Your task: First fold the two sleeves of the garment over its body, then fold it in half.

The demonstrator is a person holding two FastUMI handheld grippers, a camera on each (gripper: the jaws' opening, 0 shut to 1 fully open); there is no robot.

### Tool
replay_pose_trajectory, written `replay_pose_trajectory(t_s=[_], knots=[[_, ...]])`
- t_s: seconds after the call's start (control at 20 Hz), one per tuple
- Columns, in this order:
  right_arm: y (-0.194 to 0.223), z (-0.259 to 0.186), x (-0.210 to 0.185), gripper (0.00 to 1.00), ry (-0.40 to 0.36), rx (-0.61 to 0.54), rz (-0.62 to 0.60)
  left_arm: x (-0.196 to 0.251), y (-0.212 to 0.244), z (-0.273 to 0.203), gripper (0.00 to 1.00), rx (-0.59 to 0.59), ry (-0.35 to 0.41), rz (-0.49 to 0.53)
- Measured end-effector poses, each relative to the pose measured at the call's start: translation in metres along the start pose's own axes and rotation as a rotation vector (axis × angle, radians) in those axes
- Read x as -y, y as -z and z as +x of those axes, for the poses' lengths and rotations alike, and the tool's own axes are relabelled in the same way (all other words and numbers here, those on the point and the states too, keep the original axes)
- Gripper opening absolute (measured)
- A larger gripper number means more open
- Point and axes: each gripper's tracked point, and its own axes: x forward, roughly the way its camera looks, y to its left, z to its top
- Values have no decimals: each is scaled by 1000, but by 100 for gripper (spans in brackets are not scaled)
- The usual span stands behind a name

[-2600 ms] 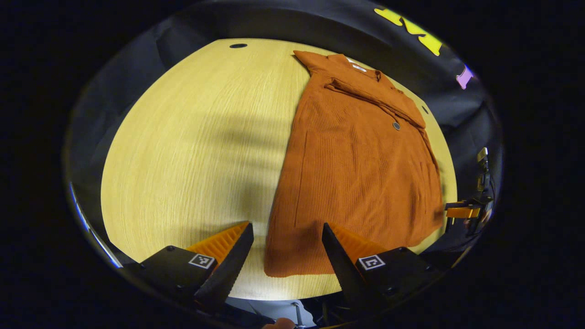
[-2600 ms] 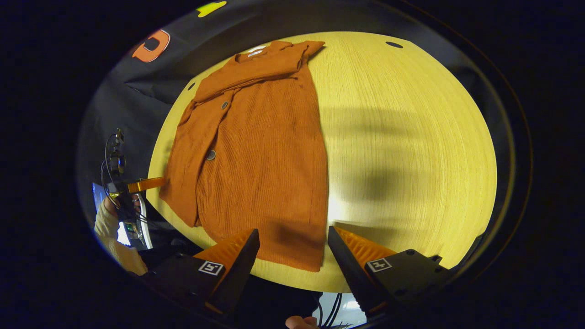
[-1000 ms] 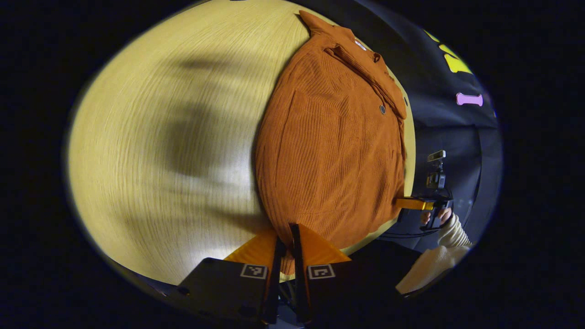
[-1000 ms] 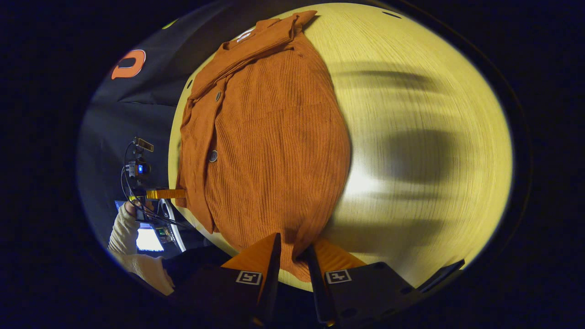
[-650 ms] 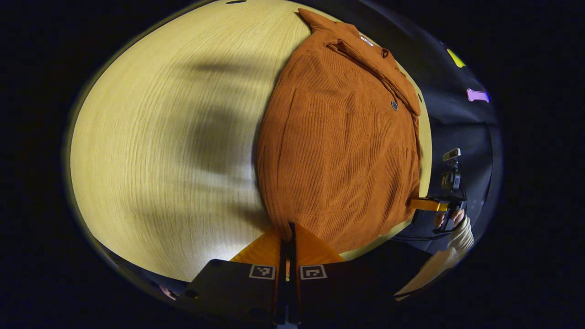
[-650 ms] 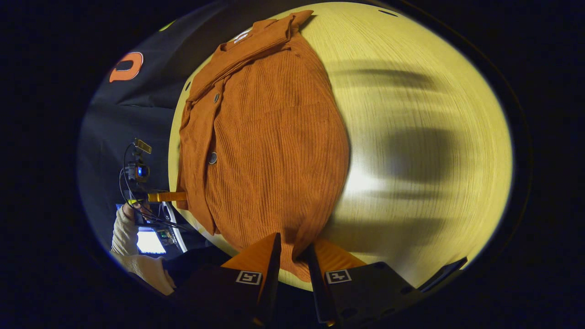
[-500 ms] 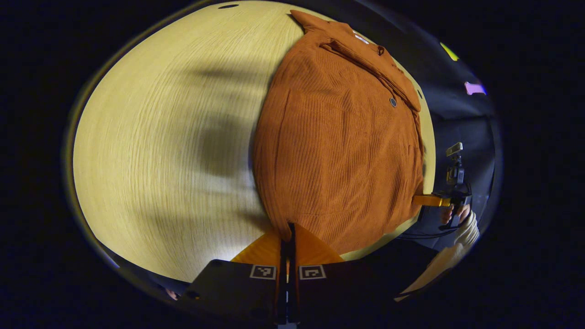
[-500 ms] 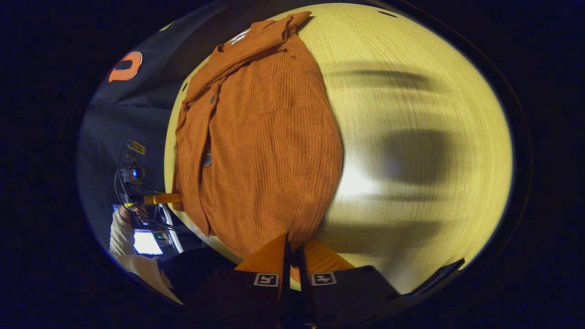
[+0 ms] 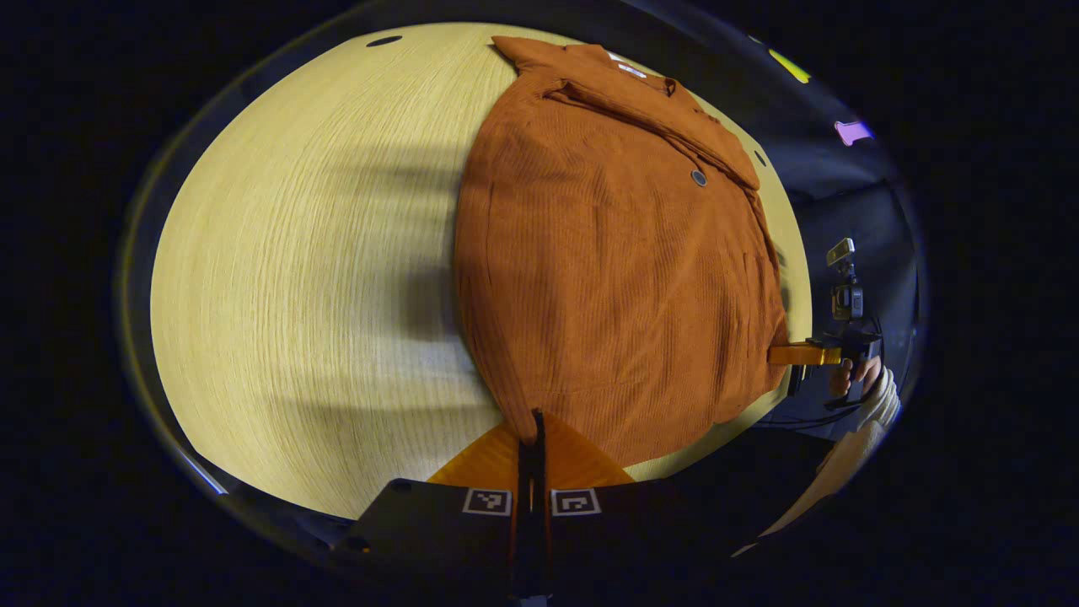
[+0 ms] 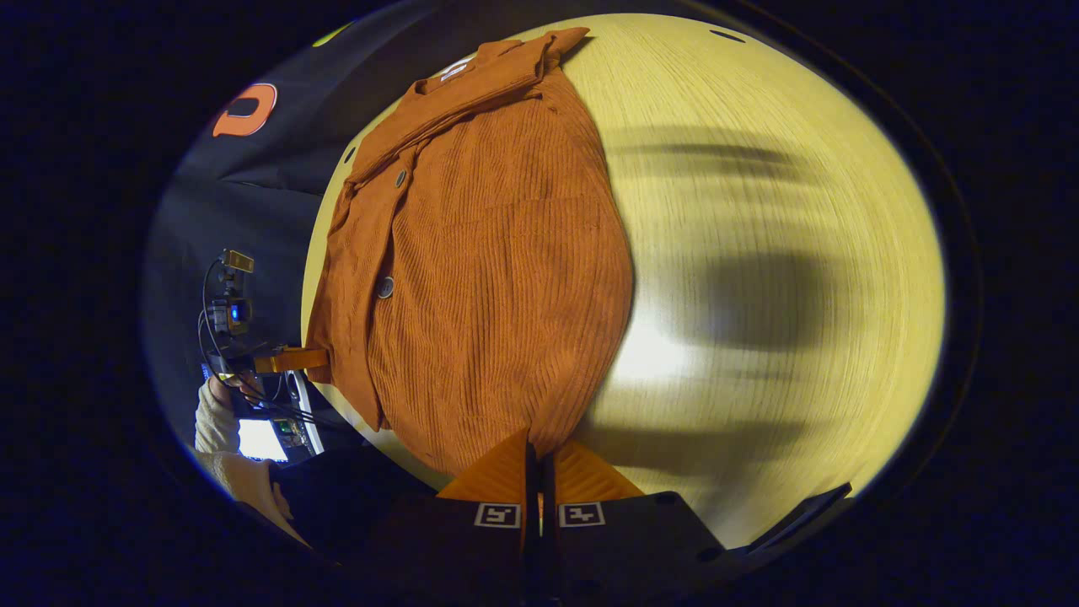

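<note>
Pinching the hem, your left gripper (image 9: 534,419) has its fingers closed tight together on the near corner of the rust-orange ribbed cardigan (image 9: 607,253), with cloth caught between the tips. Your right gripper (image 10: 537,438) is clamped the same way on the other hem corner, fingers pressed together with fabric between them. From those two pinch points the cardigan runs away from you across the pale wooden table (image 9: 320,253), lying flat with its collar at the far end. Both sleeves are already folded in over the body, one lying as a long band along the buttoned edge, where two dark buttons (image 10: 385,287) show. In the left gripper view you can see your right hand (image 9: 851,375) off the table's edge, holding the other gripper against the hem.
</note>
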Motion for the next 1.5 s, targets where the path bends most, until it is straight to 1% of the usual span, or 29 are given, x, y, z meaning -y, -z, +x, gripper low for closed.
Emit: replay_pose_trajectory(t_s=[0.3,0.5,0.6,0.75,0.9,1.0,1.05,1.2,1.35,1.5], knots=[[-12,-34,-35,2,-124,75,3,1,-11,-14,3,102,-7,61],[-38,-59,-63,1,-187,139,-9,1,-16,-31,4,149,-15,119],[-52,-75,-77,2,-210,167,-31,4,-27,-40,4,174,-14,140],[-74,-94,-93,2,-225,210,-69,12,-60,-53,4,239,-6,198],[-102,-111,-108,2,-241,257,-73,24,-86,-63,3,297,6,272],[-121,-121,-110,1,-235,286,-69,23,-102,-69,4,308,3,324],[-130,-126,-112,1,-234,302,-63,20,-114,-71,3,311,-5,333],[-164,-138,-122,1,-218,347,-61,27,-157,-90,3,357,20,364],[-203,-150,-132,1,-200,403,-67,27,-202,-94,3,407,20,394],[-244,-157,-142,1,-188,463,-60,27,-251,-96,3,477,40,368]])
